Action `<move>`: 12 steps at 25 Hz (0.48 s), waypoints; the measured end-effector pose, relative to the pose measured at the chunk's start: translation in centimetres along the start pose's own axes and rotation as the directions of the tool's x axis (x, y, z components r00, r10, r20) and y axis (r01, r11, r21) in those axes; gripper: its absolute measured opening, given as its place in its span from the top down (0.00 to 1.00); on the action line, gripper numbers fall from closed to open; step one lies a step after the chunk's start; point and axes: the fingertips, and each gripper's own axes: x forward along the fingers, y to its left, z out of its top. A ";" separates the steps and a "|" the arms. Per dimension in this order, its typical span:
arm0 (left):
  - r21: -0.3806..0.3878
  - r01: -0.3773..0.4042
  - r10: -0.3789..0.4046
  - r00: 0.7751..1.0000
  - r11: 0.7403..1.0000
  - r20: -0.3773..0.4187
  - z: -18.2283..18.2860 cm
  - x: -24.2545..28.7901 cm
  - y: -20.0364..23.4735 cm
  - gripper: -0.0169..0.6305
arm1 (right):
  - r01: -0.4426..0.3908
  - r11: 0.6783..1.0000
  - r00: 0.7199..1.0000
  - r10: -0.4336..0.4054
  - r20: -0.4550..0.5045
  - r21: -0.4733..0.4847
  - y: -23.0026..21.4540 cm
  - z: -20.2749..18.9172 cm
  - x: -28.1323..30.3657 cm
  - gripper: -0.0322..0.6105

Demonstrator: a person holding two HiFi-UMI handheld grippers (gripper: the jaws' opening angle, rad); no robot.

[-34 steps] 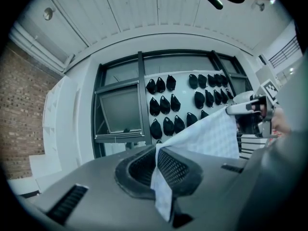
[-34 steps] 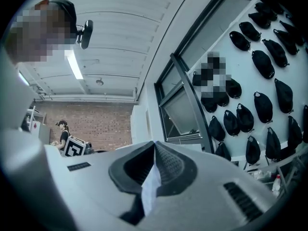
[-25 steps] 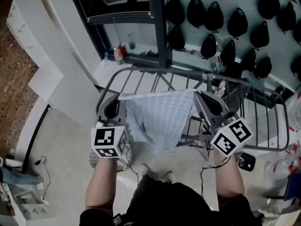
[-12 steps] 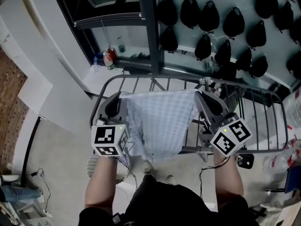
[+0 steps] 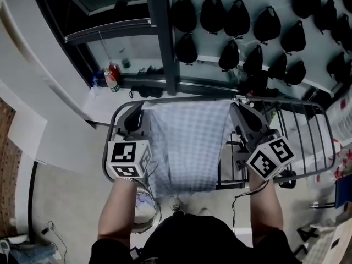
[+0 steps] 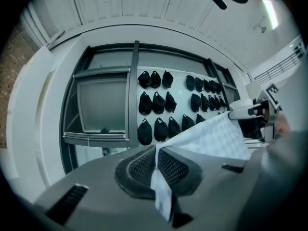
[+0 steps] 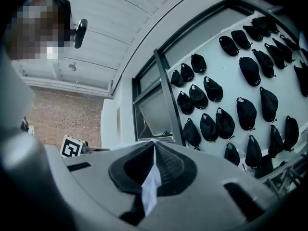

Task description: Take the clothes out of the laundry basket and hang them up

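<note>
A pale checked cloth [image 5: 187, 144] hangs stretched between my two grippers, its top edge level with the near rail of a grey drying rack [image 5: 308, 103]. My left gripper [image 5: 141, 108] is shut on the cloth's left top corner, and the cloth [image 6: 216, 138] runs off to the right from its pads [image 6: 144, 165]. My right gripper [image 5: 235, 106] is shut on the right top corner; a strip of cloth [image 7: 150, 189] pokes back out between its pads [image 7: 168, 162]. The laundry basket [image 5: 144, 209] shows partly below my left forearm.
Rows of black caps [image 5: 236, 15] hang on the wall behind the rack. A dark window frame [image 5: 157, 37] stands at the left, with small bottles [image 5: 110, 77] on its sill. White panels [image 5: 33, 142] lean at the far left. Rack bars [image 5: 297, 136] extend to the right.
Both grippers, still holding the cloth spread, have moved forward up to the drying rack's near rail. The window frame and caps have drawn closer in the head view.
</note>
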 end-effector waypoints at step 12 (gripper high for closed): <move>-0.035 0.090 -0.091 0.996 0.995 -0.023 -2.1 6.4 3.0 0.96 | 0.115 0.993 0.993 -0.114 -0.021 0.015 -2.5 -2.1 4.6 0.94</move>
